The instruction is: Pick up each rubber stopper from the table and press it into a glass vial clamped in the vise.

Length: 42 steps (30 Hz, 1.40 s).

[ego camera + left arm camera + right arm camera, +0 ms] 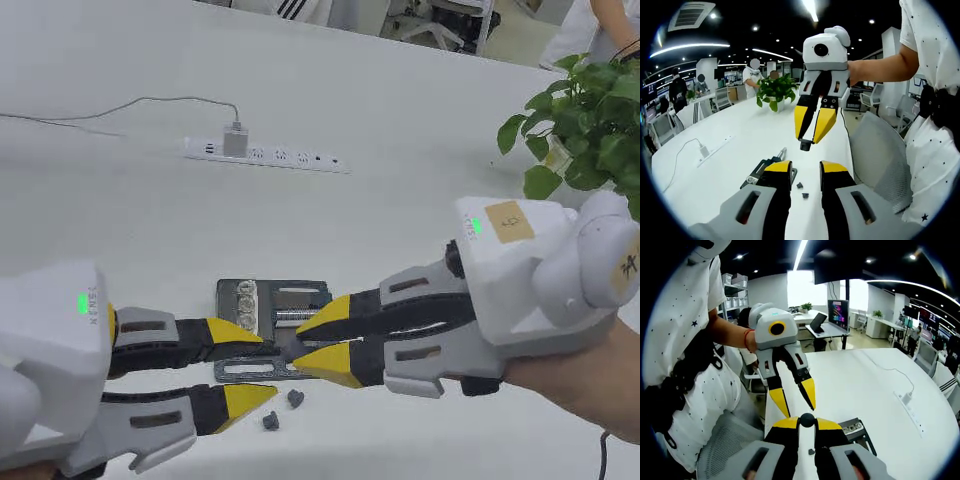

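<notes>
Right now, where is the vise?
Head view, lower centre: the vise sits partly behind the left gripper and right gripper, two loose stoppers in front of it.

Long white table is carrying a white power strip and a potted plant. Strip lights are glowing on a dark ceiling. Grey mesh chair is standing beside the table. Monitor is glowing on a far desk.
</notes>
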Tool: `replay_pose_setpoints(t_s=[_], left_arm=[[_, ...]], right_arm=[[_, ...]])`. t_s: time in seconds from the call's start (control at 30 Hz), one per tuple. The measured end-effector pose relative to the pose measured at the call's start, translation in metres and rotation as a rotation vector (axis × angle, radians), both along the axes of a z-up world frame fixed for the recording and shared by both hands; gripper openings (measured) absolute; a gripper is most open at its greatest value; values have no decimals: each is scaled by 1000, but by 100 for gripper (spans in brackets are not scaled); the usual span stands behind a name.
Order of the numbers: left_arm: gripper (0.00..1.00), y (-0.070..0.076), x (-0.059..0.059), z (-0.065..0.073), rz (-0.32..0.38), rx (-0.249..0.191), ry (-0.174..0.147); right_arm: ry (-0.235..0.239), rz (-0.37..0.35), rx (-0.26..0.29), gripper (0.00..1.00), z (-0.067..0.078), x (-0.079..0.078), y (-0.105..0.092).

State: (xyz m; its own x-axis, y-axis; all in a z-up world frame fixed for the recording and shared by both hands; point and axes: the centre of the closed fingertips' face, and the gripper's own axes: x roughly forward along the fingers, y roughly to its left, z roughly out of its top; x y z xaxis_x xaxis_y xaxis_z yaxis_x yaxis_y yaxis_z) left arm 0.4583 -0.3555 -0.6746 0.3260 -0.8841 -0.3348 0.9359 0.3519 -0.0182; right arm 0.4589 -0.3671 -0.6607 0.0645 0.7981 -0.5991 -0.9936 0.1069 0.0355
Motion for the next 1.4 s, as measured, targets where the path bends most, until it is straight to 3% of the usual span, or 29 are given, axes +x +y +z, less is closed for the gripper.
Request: replay_pose_setpoints(t_s=[0.23, 0.37, 0.7, 1.03, 1.17, 1.27, 1.4], left_arm=[[32, 20, 12, -8, 65, 29, -10], [33, 30, 18, -13, 89, 46, -17], [43, 45, 27, -24, 134, 56, -12], [57, 57, 35, -36, 156, 52, -9], [65, 60, 38, -39, 150, 54, -29], [68, 62, 40, -44, 153, 53, -12], [75, 62, 43, -49, 152, 51, -17]], right_arm=[[-2, -34, -12, 6, 0, 18, 3], [-2, -47, -19, 6, 1, 30, 5], [5, -85, -54, 6, -5, 65, 11], [13, -85, -148, 6, -33, 106, 22], [16, -79, -185, 6, -47, 117, 24], [23, -72, -217, 6, -59, 123, 25], [28, -71, -276, 6, -79, 130, 24]])
